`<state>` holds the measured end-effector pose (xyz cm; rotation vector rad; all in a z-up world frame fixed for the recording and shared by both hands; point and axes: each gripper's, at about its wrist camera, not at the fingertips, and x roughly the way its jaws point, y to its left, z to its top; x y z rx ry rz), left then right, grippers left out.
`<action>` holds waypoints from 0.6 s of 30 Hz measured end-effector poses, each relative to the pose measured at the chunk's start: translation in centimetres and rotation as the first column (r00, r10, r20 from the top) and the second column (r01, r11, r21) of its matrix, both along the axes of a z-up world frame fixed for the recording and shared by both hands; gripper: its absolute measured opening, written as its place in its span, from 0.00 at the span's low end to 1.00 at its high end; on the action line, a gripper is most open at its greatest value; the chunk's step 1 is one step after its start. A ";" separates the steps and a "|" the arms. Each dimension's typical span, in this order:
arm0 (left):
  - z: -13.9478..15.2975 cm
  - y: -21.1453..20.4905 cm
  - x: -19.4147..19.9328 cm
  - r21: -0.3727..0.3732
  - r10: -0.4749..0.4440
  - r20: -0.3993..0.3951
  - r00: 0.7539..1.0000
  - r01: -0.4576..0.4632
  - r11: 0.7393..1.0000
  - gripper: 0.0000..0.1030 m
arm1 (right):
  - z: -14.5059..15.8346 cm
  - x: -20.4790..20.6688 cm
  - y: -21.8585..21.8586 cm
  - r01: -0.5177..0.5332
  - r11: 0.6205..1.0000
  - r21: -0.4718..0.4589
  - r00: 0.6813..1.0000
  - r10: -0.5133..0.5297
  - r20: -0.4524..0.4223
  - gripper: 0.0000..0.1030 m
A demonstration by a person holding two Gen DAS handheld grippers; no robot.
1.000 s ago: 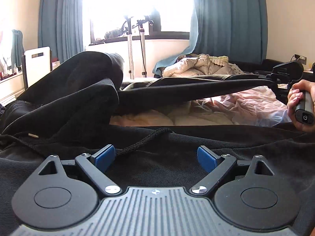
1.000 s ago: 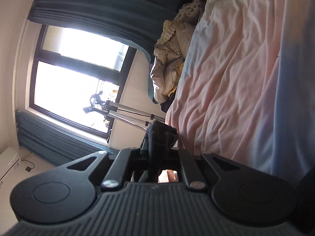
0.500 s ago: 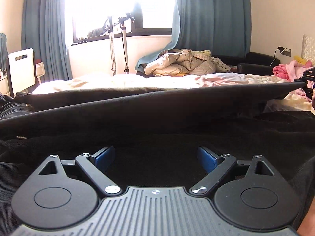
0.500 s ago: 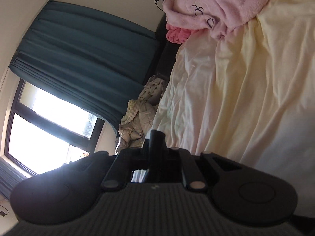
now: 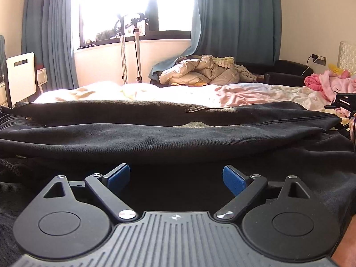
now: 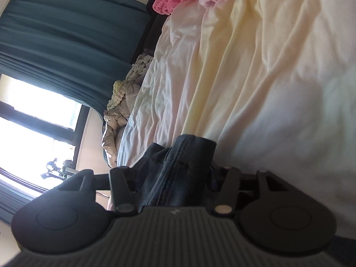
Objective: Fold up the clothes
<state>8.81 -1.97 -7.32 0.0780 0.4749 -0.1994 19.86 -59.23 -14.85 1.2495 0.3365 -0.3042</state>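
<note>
A black garment (image 5: 169, 131) lies spread across the bed in the left wrist view, folded over itself into a long flat band. My left gripper (image 5: 175, 176) is open, its blue pads (image 5: 233, 179) apart and empty, resting low over the black cloth. My right gripper (image 6: 175, 178) lies on its side with its jaws parted, and a bunched end of the black garment (image 6: 178, 166) sits loose between them. The right gripper also shows at the far right edge of the left wrist view (image 5: 343, 104), at the garment's right end.
The bed sheet (image 6: 255, 77) is cream and pale pink and wrinkled. A pink fleece heap (image 5: 329, 82) lies at the right. A beige puffy jacket (image 5: 200, 71) is piled beyond the bed. A metal stand (image 5: 130, 44), window, blue curtains and a white chair (image 5: 21, 75) are behind.
The right gripper carried the garment's end across to the right and down onto the bed, then opened its jaws. The raised black cloth now lies flat. The left gripper stayed open.
</note>
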 end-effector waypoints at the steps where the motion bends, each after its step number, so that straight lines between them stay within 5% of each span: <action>1: 0.0 0.1 0.0 -0.005 0.001 -0.003 1.000 -0.001 1.000 0.90 | 0.2 -0.1 0.6 -0.007 1.000 -0.006 1.000 0.007 -0.005 0.54; 5: 0.1 0.3 0.0 -0.020 0.003 -0.011 1.000 -0.004 1.000 0.90 | 1.2 0.7 3.2 -0.102 0.989 -0.109 0.995 0.100 -0.019 0.48; 7: 0.0 0.4 0.1 -0.025 0.006 -0.018 1.000 -0.007 1.000 0.90 | 1.5 1.0 4.3 -0.121 0.984 -0.129 0.993 0.121 -0.015 0.12; 8: 0.0 0.4 0.1 -0.029 0.009 -0.020 1.000 -0.010 1.000 0.90 | 1.8 0.9 4.7 -0.116 0.983 -0.145 0.993 0.115 -0.011 0.08; 13: 0.2 0.7 0.4 -0.052 0.026 -0.025 0.999 -0.027 0.998 0.90 | 4.3 -0.1 5.6 -0.041 0.964 -0.261 0.997 0.057 0.052 0.05; 18: 0.5 1.0 0.5 -0.075 0.037 -0.028 0.999 -0.039 0.996 0.90 | 0.9 -1.2 4.4 -0.033 0.989 -0.142 0.999 0.028 -0.037 0.05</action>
